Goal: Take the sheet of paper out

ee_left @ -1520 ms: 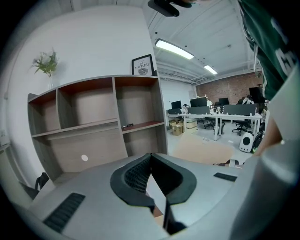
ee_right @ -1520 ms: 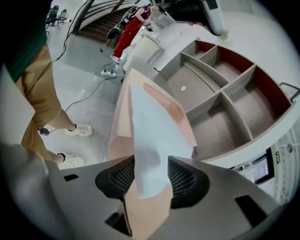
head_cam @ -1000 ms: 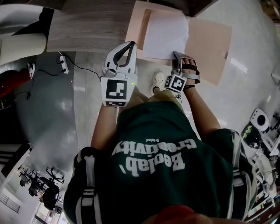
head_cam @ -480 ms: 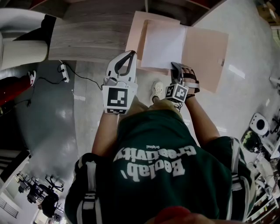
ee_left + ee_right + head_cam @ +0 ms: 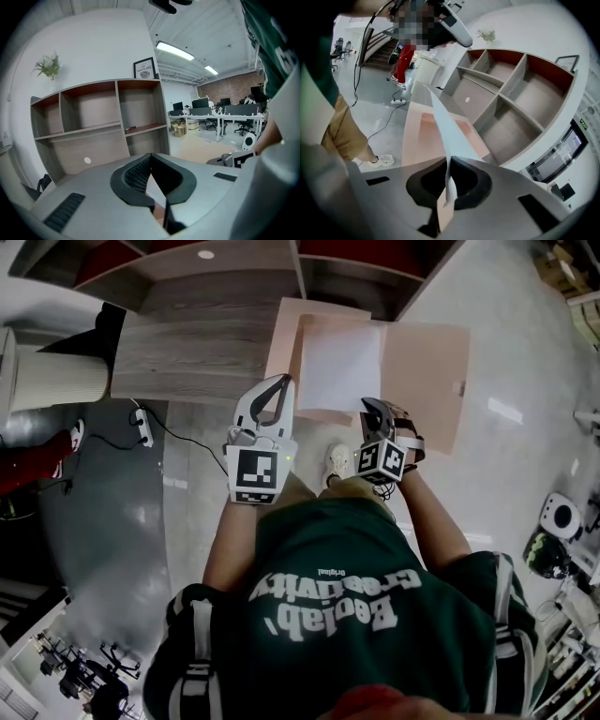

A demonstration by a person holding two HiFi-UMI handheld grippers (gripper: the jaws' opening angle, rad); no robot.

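Observation:
A white sheet of paper (image 5: pixel 339 367) lies in an open peach folder (image 5: pixel 424 371) on the wooden table (image 5: pixel 187 343). My right gripper (image 5: pixel 371 409) is shut on the sheet's near edge. In the right gripper view the sheet (image 5: pixel 446 124) runs edge-on out from between the closed jaws of that gripper (image 5: pixel 448 161), lifted above the folder (image 5: pixel 417 136). My left gripper (image 5: pixel 281 381) sits at the folder's near left corner. In the left gripper view the tips of this gripper (image 5: pixel 150 155) meet, and nothing shows pinched between them.
An open wooden shelf unit (image 5: pixel 93 122) stands behind the table; it appears in the right gripper view too, as the shelf unit (image 5: pixel 511 93). A power strip with its cable (image 5: pixel 142 426) lies on the floor at left. The person's shoe (image 5: pixel 337 463) is below the table edge.
My right gripper has risen and rolled with the sheet's near edge in it. The left gripper has hardly moved.

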